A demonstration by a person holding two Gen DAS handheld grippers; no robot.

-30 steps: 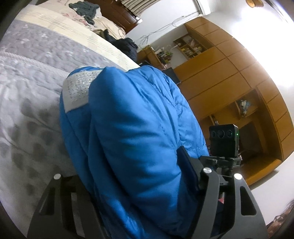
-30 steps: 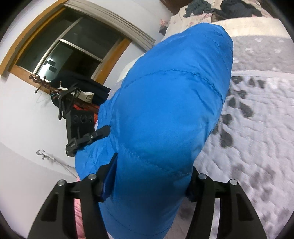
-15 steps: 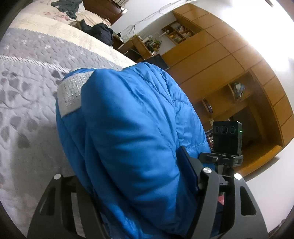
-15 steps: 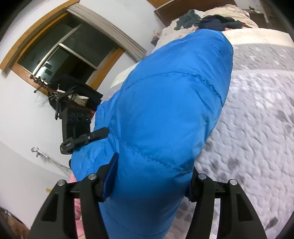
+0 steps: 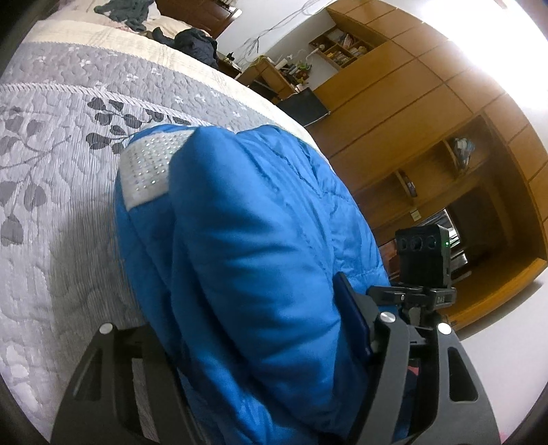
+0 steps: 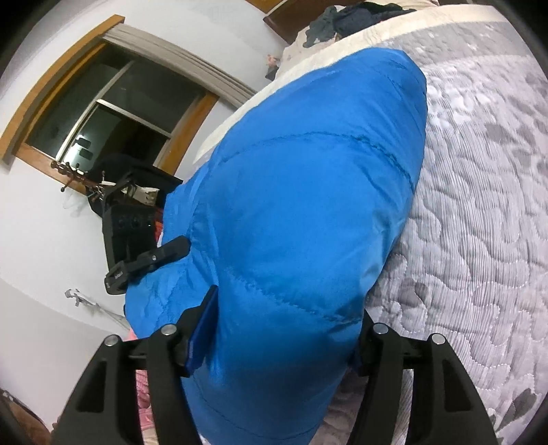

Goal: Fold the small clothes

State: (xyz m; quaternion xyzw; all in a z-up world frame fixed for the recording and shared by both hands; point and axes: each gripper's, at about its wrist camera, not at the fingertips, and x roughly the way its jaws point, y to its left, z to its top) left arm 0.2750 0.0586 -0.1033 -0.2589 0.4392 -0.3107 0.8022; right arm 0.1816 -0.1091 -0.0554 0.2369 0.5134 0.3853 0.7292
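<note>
Blue jacket [image 5: 260, 260] stretches lengthwise away, over bedspread [image 5: 51, 212].

**A:** ok so where are the 2 cams looking from?

**B:** each rides its own gripper, looking out along the fingers. Left wrist view is jammed right up against the blue padded garment [image 5: 260, 274], bed quilt [image 5: 51, 205] on its left, wooden wardrobe [image 5: 428, 119] on its right.

**A:** and right?

**B:** same closeness, window [image 6: 113, 113] on its left. Both share the garment, the quilt and the dark clothes pile [image 6: 346, 17] far off, and each sees the other's rig.
</note>
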